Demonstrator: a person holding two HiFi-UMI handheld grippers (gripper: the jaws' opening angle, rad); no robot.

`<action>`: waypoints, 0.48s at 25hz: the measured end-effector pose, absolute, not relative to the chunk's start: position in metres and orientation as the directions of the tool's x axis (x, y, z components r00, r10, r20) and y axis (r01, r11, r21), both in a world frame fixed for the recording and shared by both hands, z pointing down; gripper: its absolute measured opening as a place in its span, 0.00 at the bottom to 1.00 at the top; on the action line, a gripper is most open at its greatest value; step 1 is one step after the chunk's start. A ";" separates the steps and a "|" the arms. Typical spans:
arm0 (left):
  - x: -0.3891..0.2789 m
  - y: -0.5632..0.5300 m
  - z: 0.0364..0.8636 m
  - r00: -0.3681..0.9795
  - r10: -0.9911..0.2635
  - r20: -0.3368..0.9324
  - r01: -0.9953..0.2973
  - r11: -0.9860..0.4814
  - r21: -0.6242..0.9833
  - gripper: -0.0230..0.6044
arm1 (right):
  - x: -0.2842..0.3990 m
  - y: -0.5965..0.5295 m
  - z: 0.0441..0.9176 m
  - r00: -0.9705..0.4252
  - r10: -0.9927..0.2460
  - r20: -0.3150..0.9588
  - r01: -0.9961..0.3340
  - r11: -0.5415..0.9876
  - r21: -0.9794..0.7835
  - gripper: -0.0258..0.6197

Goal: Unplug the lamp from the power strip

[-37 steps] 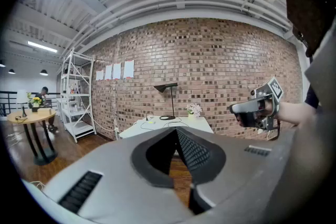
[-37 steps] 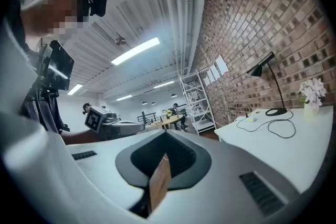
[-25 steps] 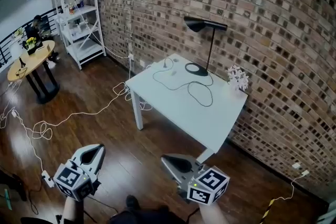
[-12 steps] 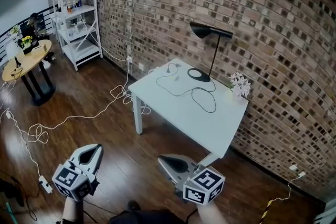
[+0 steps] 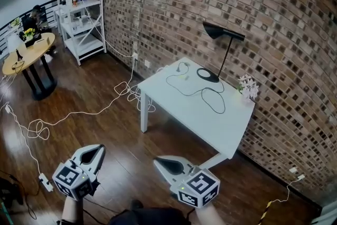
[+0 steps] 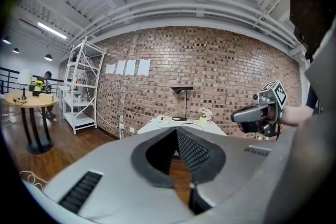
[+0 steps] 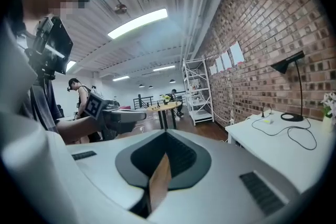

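The black desk lamp [image 5: 223, 32] stands at the far side of the white table [image 5: 184, 109], near the brick wall. Its black cord [image 5: 206, 93] loops over the tabletop toward a small white plug block [image 5: 182, 67] at the far left corner. Both grippers hang low over the wooden floor, well short of the table. My left gripper [image 5: 97, 149] is shut and empty, and my right gripper [image 5: 158, 162] is shut and empty too. The lamp [image 6: 184, 91] shows small and distant past the left gripper [image 6: 176, 131]. The right gripper view has the lamp [image 7: 289, 63] at its right.
A small vase of pale flowers [image 5: 248, 87] stands at the table's right corner. Cables [image 5: 79, 113] trail over the floor, with a floor power strip [image 5: 45, 183] at the left. A round wooden table [image 5: 26, 58] and white shelving [image 5: 84, 13] stand further back, where a person [image 5: 37, 16] sits.
The view has swung a little, so the table and lamp sit further right in the picture. The right gripper has drifted slightly left and down; both stay shut.
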State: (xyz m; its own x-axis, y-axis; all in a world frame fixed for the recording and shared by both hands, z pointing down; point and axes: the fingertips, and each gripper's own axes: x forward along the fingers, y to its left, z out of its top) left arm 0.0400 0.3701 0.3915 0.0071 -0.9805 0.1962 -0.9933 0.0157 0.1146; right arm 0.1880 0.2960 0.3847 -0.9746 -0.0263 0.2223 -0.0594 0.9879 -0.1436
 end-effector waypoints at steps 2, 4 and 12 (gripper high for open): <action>0.032 0.373 0.391 0.007 -0.982 0.191 -0.992 0.017 0.122 0.03 | 0.181 0.298 0.385 -0.975 -0.027 0.222 -0.063 0.985 -0.159 0.05; 0.026 0.377 0.393 0.003 -0.982 0.189 -0.991 0.022 0.133 0.03 | 0.177 0.301 0.387 -0.973 -0.029 0.230 -0.068 0.985 -0.161 0.05; 0.020 0.379 0.410 -0.003 -0.978 0.208 -0.990 0.032 0.139 0.03 | 0.170 0.306 0.397 -0.963 -0.007 0.269 -0.053 0.985 -0.165 0.05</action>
State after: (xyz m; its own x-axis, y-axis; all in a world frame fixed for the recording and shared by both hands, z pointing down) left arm 0.0204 0.3786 0.4098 -0.0026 -0.9781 0.2079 -0.9897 0.0322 0.1393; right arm 0.1704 0.3063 0.3972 -0.9632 -0.0067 0.2685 -0.0528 0.9849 -0.1646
